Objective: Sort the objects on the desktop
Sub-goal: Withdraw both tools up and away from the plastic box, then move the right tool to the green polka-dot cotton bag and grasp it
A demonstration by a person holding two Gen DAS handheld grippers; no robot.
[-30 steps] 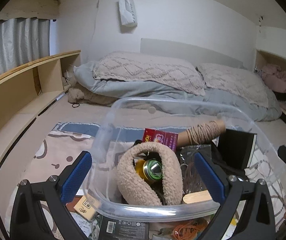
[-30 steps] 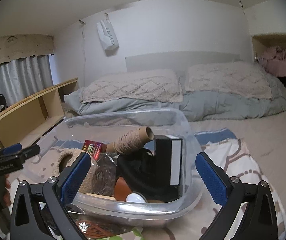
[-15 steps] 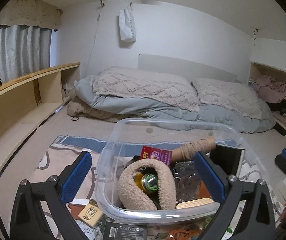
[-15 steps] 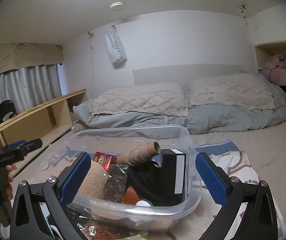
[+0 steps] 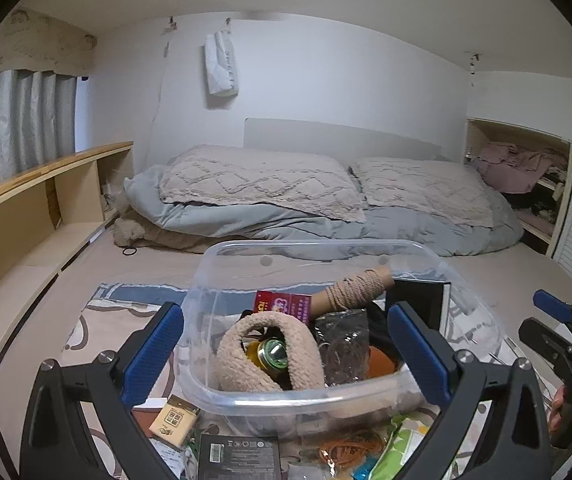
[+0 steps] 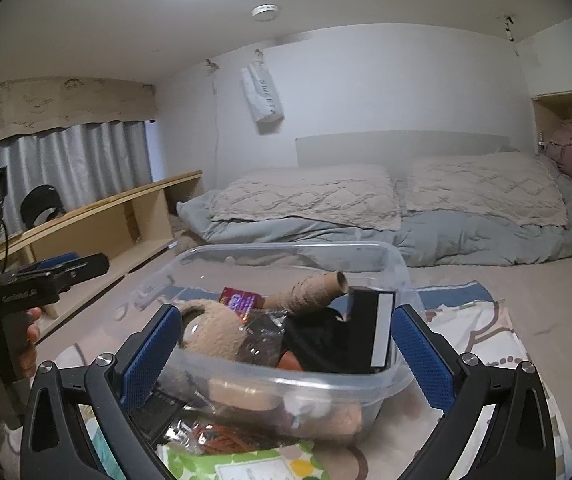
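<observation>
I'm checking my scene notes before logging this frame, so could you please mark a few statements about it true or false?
1. The clear plastic bin is empty. False: it holds many items.
2. A twine spool lies in the bin. True.
3. The left hand-held gripper is shut on the fuzzy beige earmuffs. False: it is open, holding nothing.
4. The right hand-held gripper is open. True.
5. A black box stands in the bin. True.
</observation>
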